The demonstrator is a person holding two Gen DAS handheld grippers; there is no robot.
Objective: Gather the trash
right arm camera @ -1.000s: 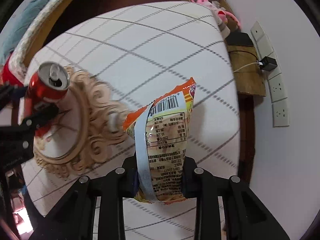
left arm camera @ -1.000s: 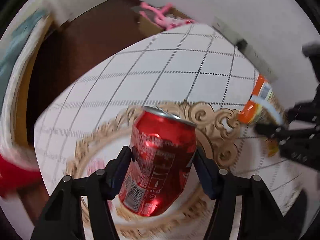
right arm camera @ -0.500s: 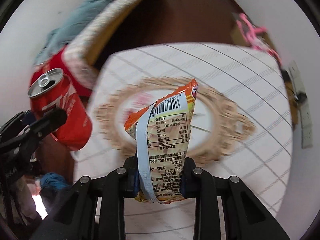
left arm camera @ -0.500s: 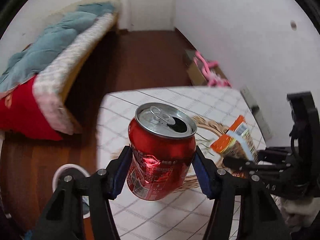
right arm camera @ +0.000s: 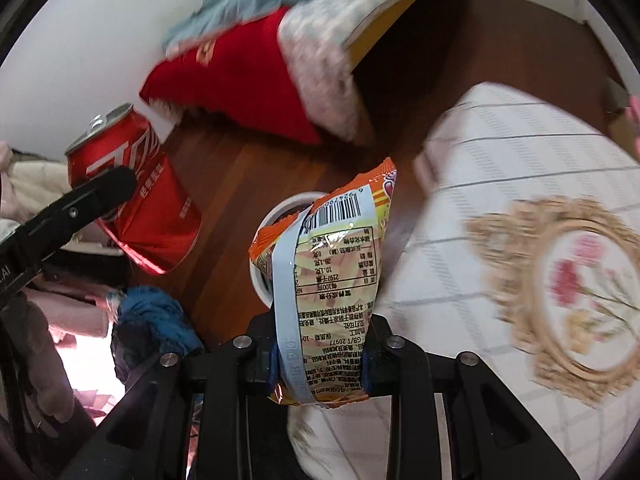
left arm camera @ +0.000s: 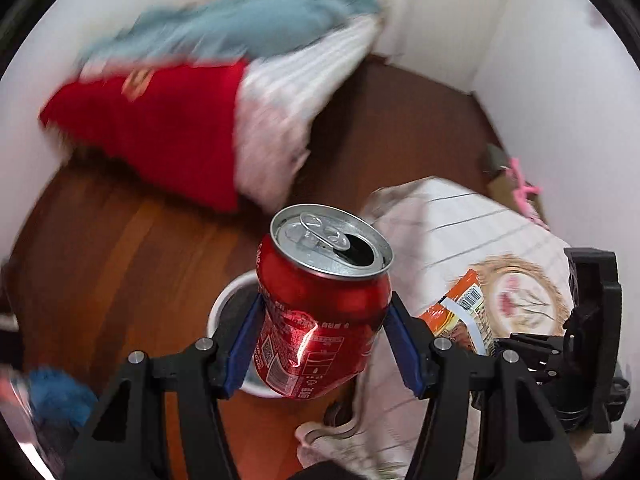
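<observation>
Here the left tongs (left arm camera: 324, 344) clamp a red soda can (left arm camera: 324, 304), their blue pads pressed to both sides of its lower body. The can stands nearly upright, its opened silver top facing the camera, held in the air above the brown wooden floor (left arm camera: 132, 248). Directly beneath it sits a round white bin (left arm camera: 224, 304), whose rim peeks out at the can's 9 o'clock and below its base.

The right tongs (right arm camera: 320, 364) are closed on an orange snack bag (right arm camera: 332, 280), pinching its lower end so the barcoded top points toward 12 o'clock. In the right wrist view the bin's white rim shows just behind the bag at its 9 o'clock, so the bag also hangs over the floor near the bin. The can, gripped by the other tongs, appears at 9 to 10 o'clock of the bag, tilted in that view.

At 3 o'clock lies the bench (right arm camera: 500, 168) under a white gridded cloth, with an ornate round mat (right arm camera: 560, 280) bearing a pink flower design on it. A red cushion (left arm camera: 160, 132) and a blurred blue-grey blanket (left arm camera: 248, 24) rest on a bed (right arm camera: 400, 4) toward 11 o'clock. A blue cloth (right arm camera: 152, 312) lies on the floor at 8 o'clock in the right wrist view.
</observation>
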